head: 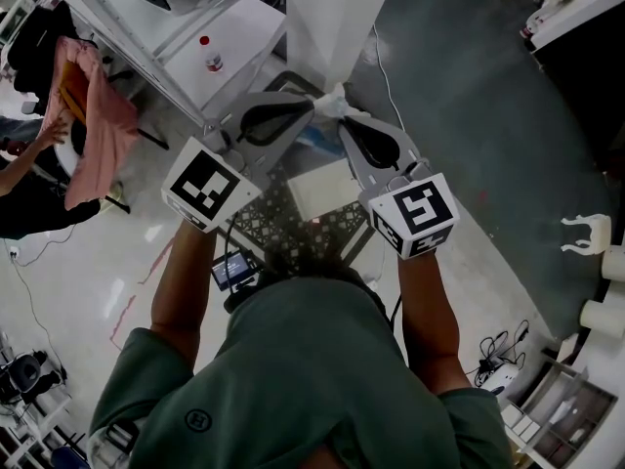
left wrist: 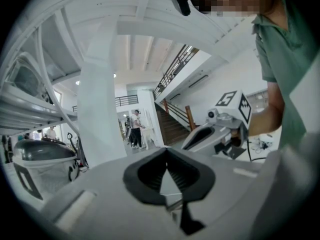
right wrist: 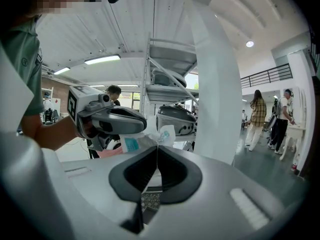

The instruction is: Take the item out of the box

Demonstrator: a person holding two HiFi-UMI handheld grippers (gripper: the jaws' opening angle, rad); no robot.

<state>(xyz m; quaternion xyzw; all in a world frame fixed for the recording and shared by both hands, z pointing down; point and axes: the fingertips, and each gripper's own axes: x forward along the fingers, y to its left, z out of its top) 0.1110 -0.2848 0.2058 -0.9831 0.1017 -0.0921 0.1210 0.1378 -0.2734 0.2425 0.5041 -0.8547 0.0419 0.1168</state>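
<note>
In the head view a crinkled white plastic packet (head: pixel 333 99) with a blue patch hangs above a pale open box (head: pixel 322 190). The box rests on a black lattice stand (head: pixel 262 225). My left gripper (head: pixel 312 106) and right gripper (head: pixel 343 117) meet tip to tip at the packet, each shut on an edge of it. In the right gripper view the packet (right wrist: pixel 134 144) shows its blue label just past my shut right gripper (right wrist: pixel 157 147), under the left gripper (right wrist: pixel 113 122). In the left gripper view my left gripper (left wrist: pixel 167 152) is shut; the packet is hidden there.
A white pillar (head: pixel 332 18) stands just behind the box. A white shelf unit (head: pixel 186 37) with a red-capped bottle (head: pixel 211 59) is at the back left. A person handles pink cloth (head: pixel 95 115) at the left. Cables (head: pixel 498 355) lie on the floor at the right.
</note>
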